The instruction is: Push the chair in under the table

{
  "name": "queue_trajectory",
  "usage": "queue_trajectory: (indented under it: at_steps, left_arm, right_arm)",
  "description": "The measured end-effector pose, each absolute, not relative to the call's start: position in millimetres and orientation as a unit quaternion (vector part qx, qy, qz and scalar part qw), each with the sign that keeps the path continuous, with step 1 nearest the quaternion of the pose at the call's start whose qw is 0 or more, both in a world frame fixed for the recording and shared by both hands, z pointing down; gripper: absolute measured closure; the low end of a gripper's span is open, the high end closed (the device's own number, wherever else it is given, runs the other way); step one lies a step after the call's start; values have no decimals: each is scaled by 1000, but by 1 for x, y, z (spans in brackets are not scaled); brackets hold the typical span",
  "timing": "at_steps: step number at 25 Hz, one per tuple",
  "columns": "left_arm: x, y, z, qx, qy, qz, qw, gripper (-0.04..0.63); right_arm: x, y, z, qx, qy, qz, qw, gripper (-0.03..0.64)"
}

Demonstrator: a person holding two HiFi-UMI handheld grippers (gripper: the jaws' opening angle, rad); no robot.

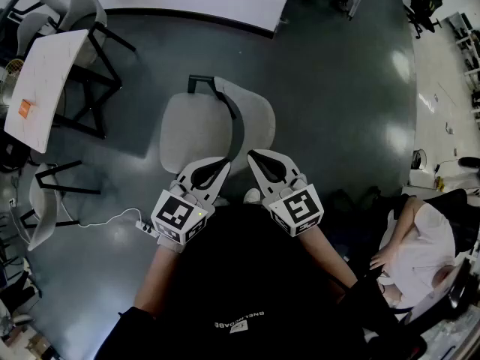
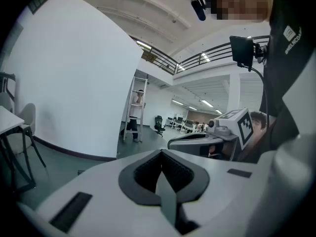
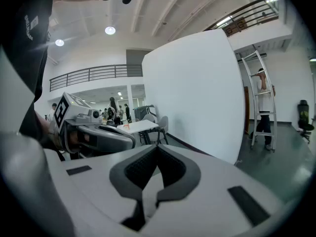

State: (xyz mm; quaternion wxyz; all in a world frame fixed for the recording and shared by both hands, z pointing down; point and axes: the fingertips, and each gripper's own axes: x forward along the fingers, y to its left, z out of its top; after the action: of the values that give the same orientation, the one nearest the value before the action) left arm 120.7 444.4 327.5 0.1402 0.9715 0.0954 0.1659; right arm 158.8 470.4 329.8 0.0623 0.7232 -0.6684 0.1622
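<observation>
A light grey chair with a black frame stands on the dark floor in the middle of the head view, well apart from the white table at the far left. My left gripper and right gripper hover side by side over the chair's near edge. Both are shut with nothing between the jaws. Whether they touch the chair cannot be told. In the left gripper view the shut left gripper points at a white wall. The right gripper view shows the shut right gripper and the table far off.
Other grey chairs stand round the table, and one chair stands at the left. A power strip with a cable lies on the floor. A person sits at the right. A ladder stands by the white partition wall.
</observation>
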Motion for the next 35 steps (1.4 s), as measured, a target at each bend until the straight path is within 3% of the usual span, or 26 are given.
queue_trajectory:
  at_steps: [35]
  left_arm:
    - [114, 489, 357, 967, 1, 202, 158, 589]
  right_arm:
    - [182, 504, 365, 674, -704, 219, 49, 603]
